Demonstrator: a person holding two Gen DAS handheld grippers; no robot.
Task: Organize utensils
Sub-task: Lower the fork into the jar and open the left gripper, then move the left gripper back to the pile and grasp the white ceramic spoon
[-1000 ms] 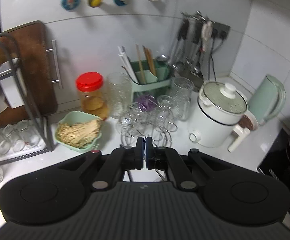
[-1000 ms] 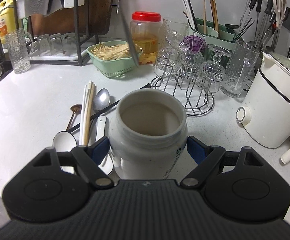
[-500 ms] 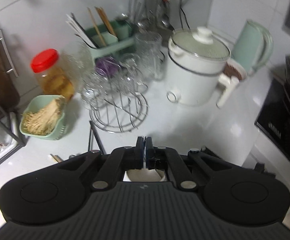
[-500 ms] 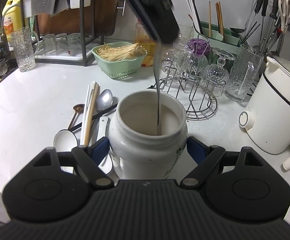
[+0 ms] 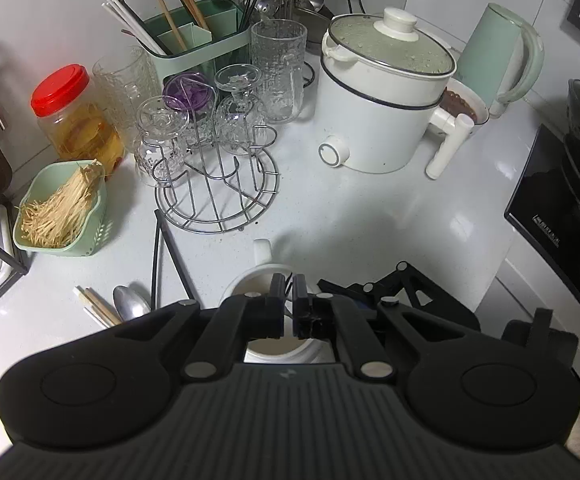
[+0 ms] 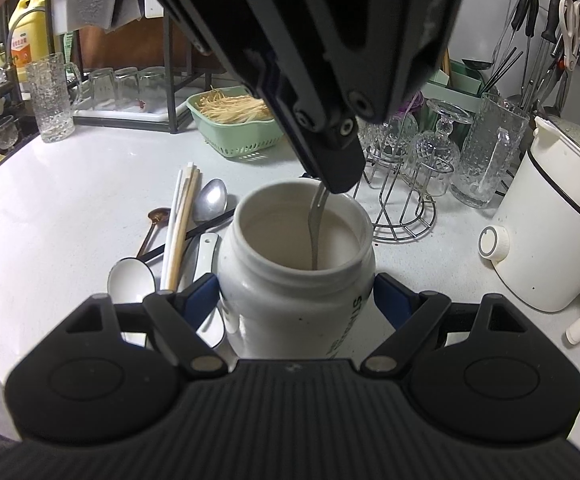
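Claw on the right [image 6: 295, 294] clamps the white jar [image 6: 296, 280] by its sides, upright on the counter [image 6: 62, 216]. Over the jar's mouth the left claw [image 6: 336, 182] pinches a thin metal utensil [image 6: 315, 228], whose lower end hangs inside the jar. Just left of the jar lie chopsticks [image 6: 180, 224], a steel spoon [image 6: 210, 200] and a white spoon [image 6: 130, 278]; behind it stands a wire glass rack [image 6: 404, 216].

Left wrist view steeply down, close over jar [image 5: 274, 350]; right view lower, level-ish (shared: jar, counter [image 6: 70, 208])
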